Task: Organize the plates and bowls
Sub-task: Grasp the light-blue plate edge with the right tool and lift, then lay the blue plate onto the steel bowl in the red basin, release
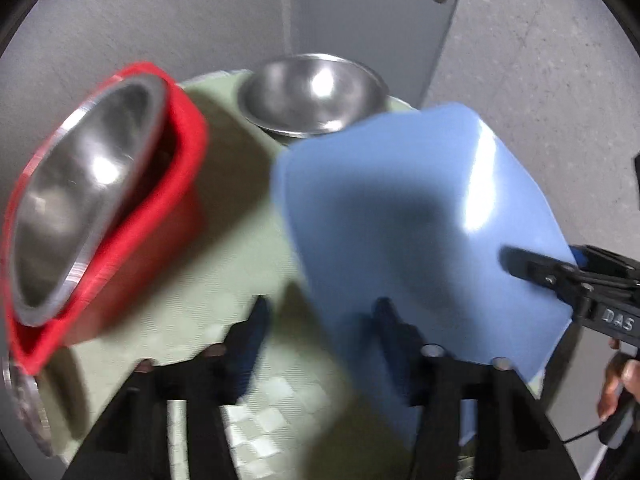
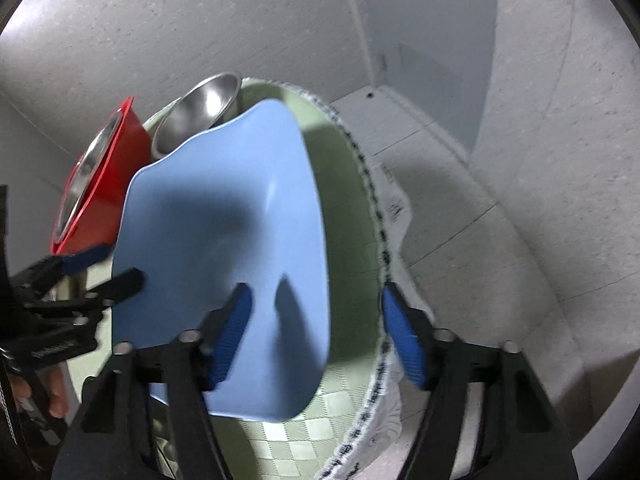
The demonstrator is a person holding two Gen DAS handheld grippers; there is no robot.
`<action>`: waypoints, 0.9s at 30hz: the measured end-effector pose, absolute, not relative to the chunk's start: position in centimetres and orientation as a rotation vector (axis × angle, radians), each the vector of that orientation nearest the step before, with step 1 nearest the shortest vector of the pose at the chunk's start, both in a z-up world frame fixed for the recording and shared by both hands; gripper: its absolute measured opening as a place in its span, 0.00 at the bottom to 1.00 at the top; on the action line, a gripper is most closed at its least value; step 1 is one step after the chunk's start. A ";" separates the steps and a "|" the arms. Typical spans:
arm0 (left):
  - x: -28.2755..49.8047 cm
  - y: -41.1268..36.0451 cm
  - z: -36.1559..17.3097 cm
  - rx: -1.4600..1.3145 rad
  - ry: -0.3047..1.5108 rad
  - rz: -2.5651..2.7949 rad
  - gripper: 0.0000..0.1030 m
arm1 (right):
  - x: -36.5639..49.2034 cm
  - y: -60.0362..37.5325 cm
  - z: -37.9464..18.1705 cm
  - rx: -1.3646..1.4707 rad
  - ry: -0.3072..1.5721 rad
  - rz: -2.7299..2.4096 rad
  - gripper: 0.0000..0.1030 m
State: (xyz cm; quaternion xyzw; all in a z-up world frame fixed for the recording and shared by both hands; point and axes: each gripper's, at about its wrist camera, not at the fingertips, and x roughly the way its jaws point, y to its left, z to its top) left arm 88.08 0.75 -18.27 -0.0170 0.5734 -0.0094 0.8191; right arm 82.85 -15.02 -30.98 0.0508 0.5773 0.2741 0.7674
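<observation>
A square blue plate (image 1: 420, 216) lies on the green checked cloth and also shows in the right wrist view (image 2: 224, 240). My left gripper (image 1: 320, 312) is open, with its right finger over the plate's near edge and its left finger over the cloth. My right gripper (image 2: 316, 320) is open, with its left finger over the plate and its right finger past the table's edge; it shows in the left wrist view (image 1: 532, 268) at the plate's right edge. A red square bowl (image 1: 152, 208) at the left holds a steel bowl (image 1: 76, 196). A second steel bowl (image 1: 312, 92) stands at the back.
The round table carries a green checked cloth (image 1: 224, 264) with a white patterned trim (image 2: 376, 224). A steel rim (image 1: 24, 404) shows at the far left edge. A grey door (image 1: 372, 20) and speckled walls stand behind. The tiled floor (image 2: 460, 216) lies to the right.
</observation>
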 end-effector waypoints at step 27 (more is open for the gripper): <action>85.7 13.5 -4.8 -0.016 0.886 -0.019 0.24 | 81.5 -3.1 -16.3 0.041 0.988 0.744 0.19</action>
